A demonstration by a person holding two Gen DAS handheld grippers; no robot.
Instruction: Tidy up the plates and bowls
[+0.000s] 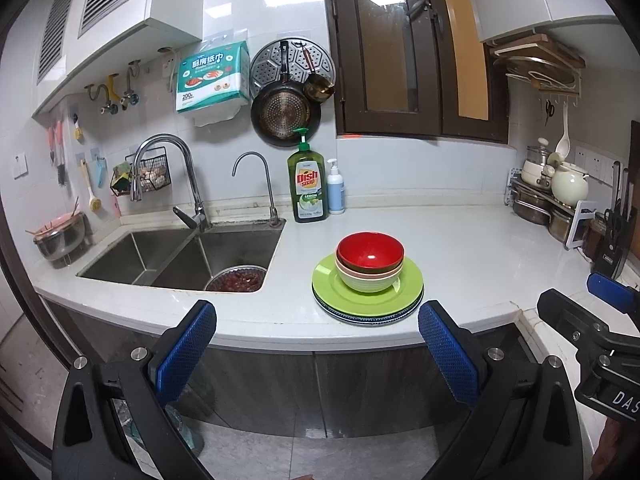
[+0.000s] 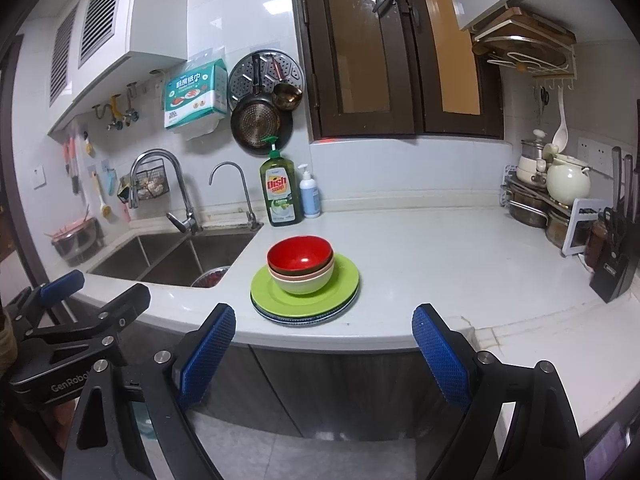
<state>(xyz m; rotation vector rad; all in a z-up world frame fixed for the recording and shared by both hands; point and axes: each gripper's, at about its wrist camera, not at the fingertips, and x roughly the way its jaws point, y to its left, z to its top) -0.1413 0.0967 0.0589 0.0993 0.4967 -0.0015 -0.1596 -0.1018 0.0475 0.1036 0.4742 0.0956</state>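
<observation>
Claws (image 1: 318,342) wide, white countertop (image 1: 460,248)

Green bottle (image 1: 307,184) — "Dish soap"; gripper — "GenRobo"

We see a white bench (image 1: 460,248) ahead of both tongs, curving round to the right. Straight beyond the left tongs (image 1: 318,344) a stack of plates (image 1: 368,300) rests on it, green one uppermost. Farther back stand a dish soap bottle (image 1: 307,184) and a pump bottle (image 1: 335,188), just beside each other. Far right sits a knife block (image 2: 616,264) beside a pot rack (image 2: 536,204).
</observation>
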